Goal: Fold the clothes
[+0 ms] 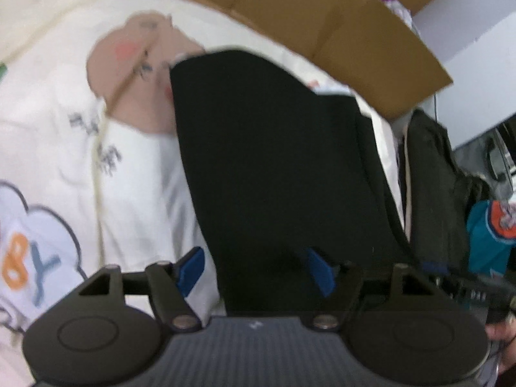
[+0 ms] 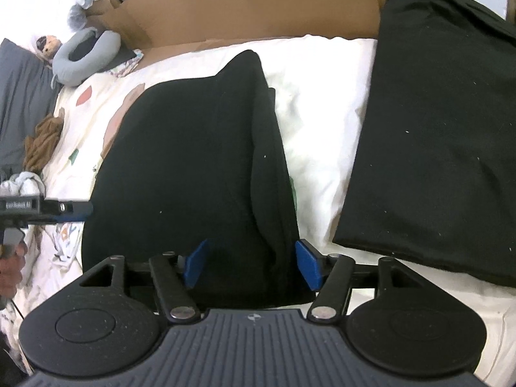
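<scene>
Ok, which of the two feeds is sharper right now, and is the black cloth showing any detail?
Left wrist view: motion-blurred, the sheet print is smeared and the black garment is a flat dark mass. Right wrist view: sharp, lint specks and a fold ridge show on the garment and the folded stack; the white bedding between them is nearly blown out. Both bend straight edges, such as the cardboard.

Left gripper (image 1: 258, 272): matte black body with a ribbed grey centre plate bearing a small white mark, two round black discs at its sides, black link arms on silver rivets, blue pads (image 1: 190, 269) on the jaws. Right gripper (image 2: 253, 266): same build, fine dust specks on the discs. A small printed label on the left gripper's side, seen from the right wrist, is too blurred to read.
</scene>
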